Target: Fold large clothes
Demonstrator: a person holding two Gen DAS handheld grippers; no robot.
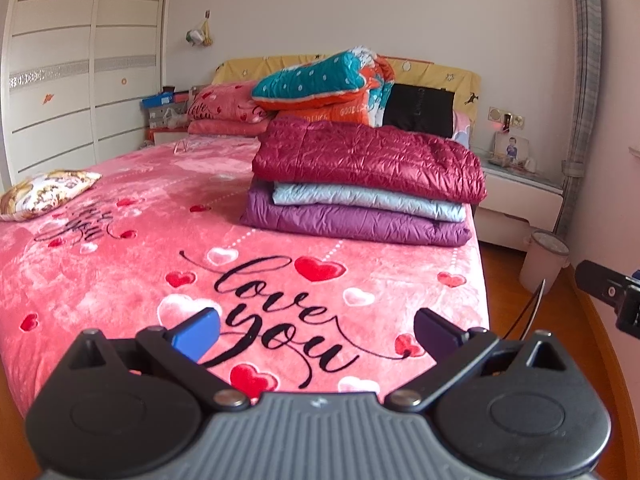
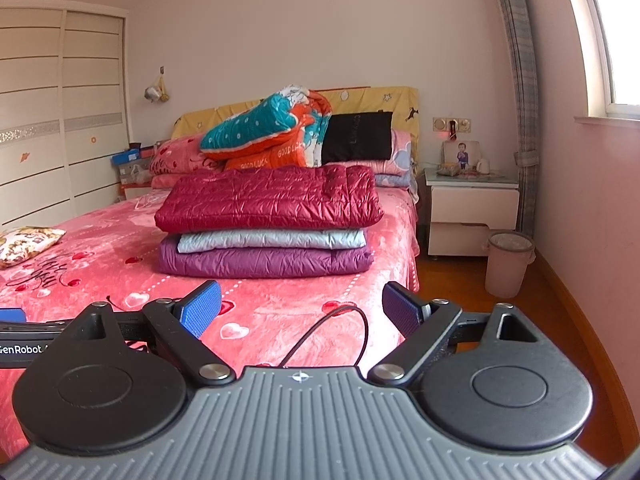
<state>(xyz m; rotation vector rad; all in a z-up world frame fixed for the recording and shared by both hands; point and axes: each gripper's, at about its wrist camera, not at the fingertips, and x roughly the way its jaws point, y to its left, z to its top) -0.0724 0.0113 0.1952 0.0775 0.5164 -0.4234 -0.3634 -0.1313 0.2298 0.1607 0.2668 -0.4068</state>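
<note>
Pink bedspread [image 1: 120,272] with red hearts and black "love you" script covers the bed in front of me, under both my tongs. My left tongs [image 1: 316,334] hang low over the near end of the bed with the two blue-padded fingers spread wide apart, nothing between them. My right tongs [image 2: 300,308] are spread just the same, empty, with a thin black cable [image 2: 340,328] looping up between the fingers. At the right edge of the left view I can see part of my right tongs beside the bed.

Well ahead of both tongs, three folded quilted jackets lie stacked on the bedspread: a purple jacket [image 2: 260,260] at the bottom, a pale blue jacket [image 2: 272,239] in the middle and a dark red jacket [image 2: 268,200] on top. Behind the stack, a teal and orange quilt [image 2: 268,132] is bundled on the pink pillows [image 2: 180,160] against the yellow headboard cover [image 2: 376,100], next to a black cushion [image 2: 358,136].

Off to my left a flowered pillow [image 1: 44,194] rests on the bedspread. To my right stand a white nightstand [image 2: 472,208] and a pink bin [image 2: 508,264] on the wooden floor
</note>
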